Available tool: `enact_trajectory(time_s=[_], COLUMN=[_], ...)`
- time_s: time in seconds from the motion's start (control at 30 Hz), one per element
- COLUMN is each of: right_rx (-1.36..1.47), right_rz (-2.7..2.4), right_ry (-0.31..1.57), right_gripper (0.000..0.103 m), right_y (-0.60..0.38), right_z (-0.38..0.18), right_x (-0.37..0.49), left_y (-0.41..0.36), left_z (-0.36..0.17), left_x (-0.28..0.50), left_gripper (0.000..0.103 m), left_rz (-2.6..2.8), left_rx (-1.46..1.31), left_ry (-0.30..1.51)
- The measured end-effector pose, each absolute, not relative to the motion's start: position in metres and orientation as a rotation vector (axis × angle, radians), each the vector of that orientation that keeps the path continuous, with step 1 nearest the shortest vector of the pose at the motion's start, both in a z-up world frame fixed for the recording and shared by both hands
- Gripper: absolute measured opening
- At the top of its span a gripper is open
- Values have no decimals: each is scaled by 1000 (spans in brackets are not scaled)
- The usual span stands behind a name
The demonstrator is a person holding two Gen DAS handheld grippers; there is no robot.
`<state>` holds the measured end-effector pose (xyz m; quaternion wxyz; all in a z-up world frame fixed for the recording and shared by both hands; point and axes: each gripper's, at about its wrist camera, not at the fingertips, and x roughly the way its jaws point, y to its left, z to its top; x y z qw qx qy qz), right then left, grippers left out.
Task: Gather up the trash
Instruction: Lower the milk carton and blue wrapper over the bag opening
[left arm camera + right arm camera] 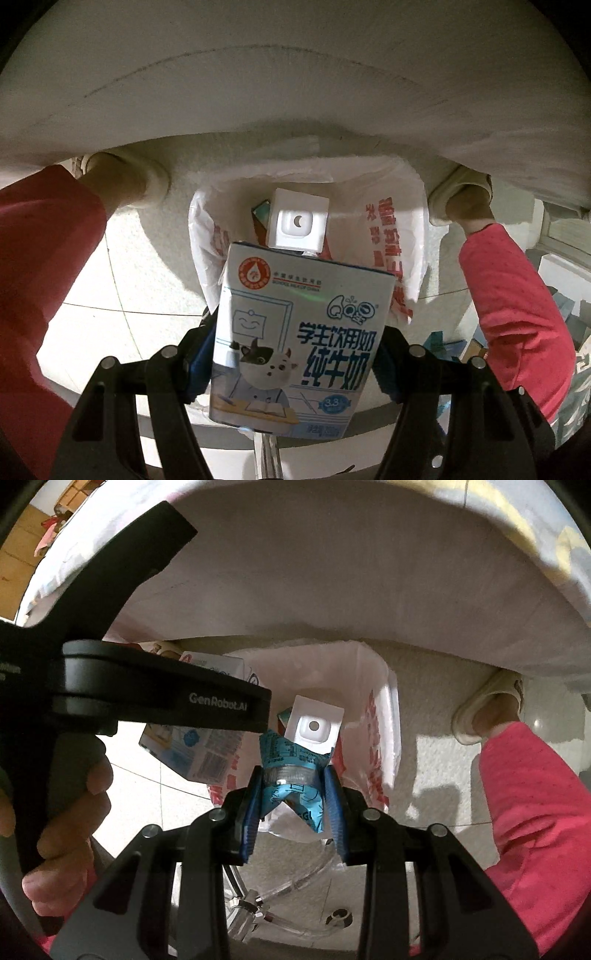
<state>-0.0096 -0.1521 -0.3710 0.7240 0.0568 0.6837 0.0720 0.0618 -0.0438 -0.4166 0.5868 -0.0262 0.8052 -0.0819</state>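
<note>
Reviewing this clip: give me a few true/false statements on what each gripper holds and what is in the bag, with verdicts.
1. The left gripper is shut on a milk carton. True.
2. The right gripper is open and holds nothing. False: it is shut on a crumpled blue pouch.
3. The white plastic bag stands open on the floor below both grippers. True.
4. The bag has nothing in it. False: a white box already lies inside.
5. The milk carton lies inside the bag. False: it is held above the opening, between the left gripper's fingers.
</note>
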Motion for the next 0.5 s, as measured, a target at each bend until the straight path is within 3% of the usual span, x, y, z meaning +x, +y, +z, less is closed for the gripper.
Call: enact_trajectory(time_s=[0.5], right_rx=[163], right_rz=[136], right_ry=[1586], right_gripper=[33], right_y=[-152], right_z=[-405], right_x=[0], left_y=[-48], left_z=[-451], left_x=[68], left_gripper=[68], left_rz=[-141], left_rx=[-68], left_ry=[1956])
